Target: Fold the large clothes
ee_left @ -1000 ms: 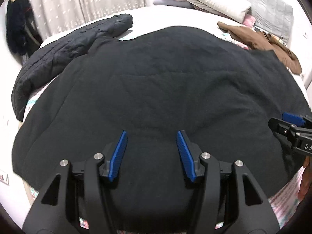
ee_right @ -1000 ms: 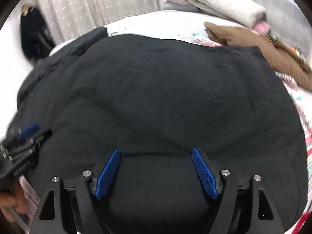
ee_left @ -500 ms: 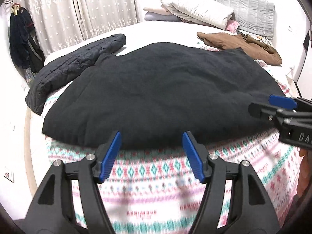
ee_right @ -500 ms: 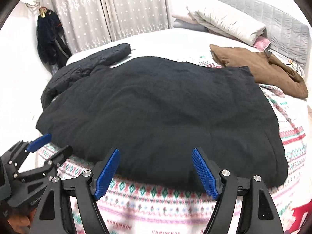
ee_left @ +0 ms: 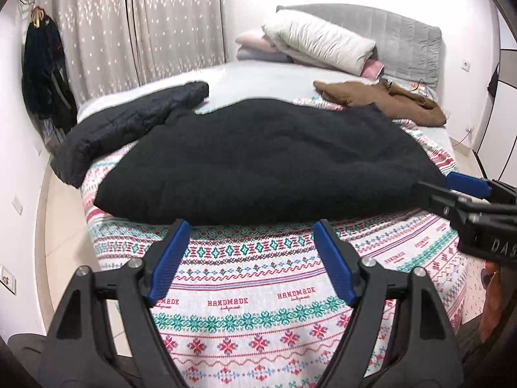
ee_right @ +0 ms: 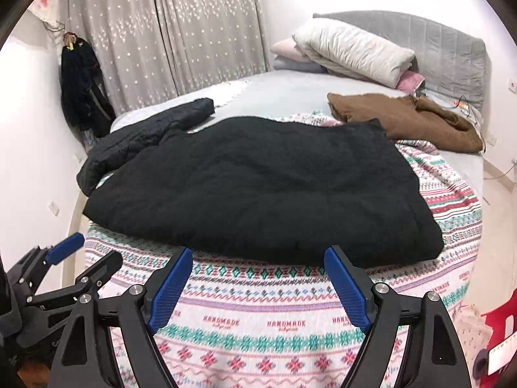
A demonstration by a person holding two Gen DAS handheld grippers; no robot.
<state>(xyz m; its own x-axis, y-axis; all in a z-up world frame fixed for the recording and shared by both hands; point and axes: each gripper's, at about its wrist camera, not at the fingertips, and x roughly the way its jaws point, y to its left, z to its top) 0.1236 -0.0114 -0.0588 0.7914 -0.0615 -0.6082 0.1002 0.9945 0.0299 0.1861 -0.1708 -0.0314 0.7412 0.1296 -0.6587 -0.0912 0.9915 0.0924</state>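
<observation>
Nearest, a patterned bedspread (ee_left: 258, 294) w/ "HANDMADE" print covers the bed; the black coat (ee_left: 268, 161) lies folded flat mid-bed, w/ a dark puffer jacket (ee_left: 129, 126) at its left, brown garment (ee_left: 381, 100) & pillows (ee_left: 323, 45) beyond, curtains (ee_left: 145, 32) at the back. Left gripper (ee_left: 252, 255) & right gripper (ee_right: 258, 284) hover over the bedspread short of the coat's near edge, fingers spread, holding nothing.

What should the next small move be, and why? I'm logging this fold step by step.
Probably reach both grippers forward to the near edge of the black garment. The left gripper and right gripper are open, empty and short of it over the patterned blanket, while the garment lies spread out, one sleeve still sticking out.
</observation>
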